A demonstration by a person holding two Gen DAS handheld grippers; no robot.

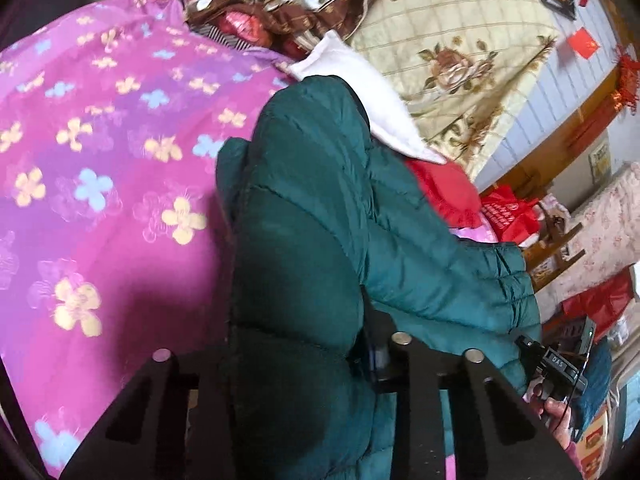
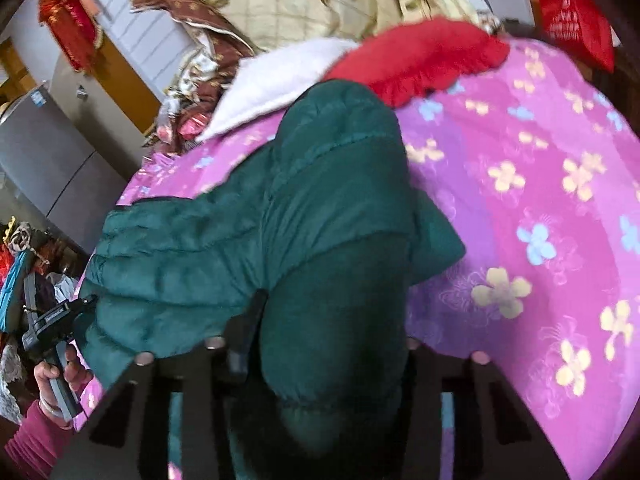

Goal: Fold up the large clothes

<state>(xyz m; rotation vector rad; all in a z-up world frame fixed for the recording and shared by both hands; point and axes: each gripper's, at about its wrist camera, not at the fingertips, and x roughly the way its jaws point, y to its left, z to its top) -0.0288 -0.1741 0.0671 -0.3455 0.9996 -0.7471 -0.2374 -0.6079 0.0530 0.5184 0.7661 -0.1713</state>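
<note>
your left gripper [image 1: 304, 364] is clamped on the dark green puffer jacket [image 1: 320, 184], a thick padded fold bulging up between its black fingers [image 1: 404, 360]. your right gripper [image 2: 332, 344] has the same jacket [image 2: 304, 208] bunched between its jaws, padding filling the gap and pressed by the fingers [image 2: 244, 332]. from each grip the jacket runs straight ahead, lying on the pink flowered bedspread [image 1: 100, 152], with a quilted sleeve [image 1: 480, 280] stretching off to the right of the left gripper. in the left wrist view your right hand [image 1: 560, 412] shows at the lower right on its handle; in the right wrist view your left hand [image 2: 60, 372] shows at the lower left. just past the jacket's far end lie a white fleecy cloth [image 2: 276, 76] and a red cushion [image 2: 420, 56], touching each other. further out sits a cream floral quilt [image 1: 460, 48] and a red bag [image 2: 576, 20].
</note>
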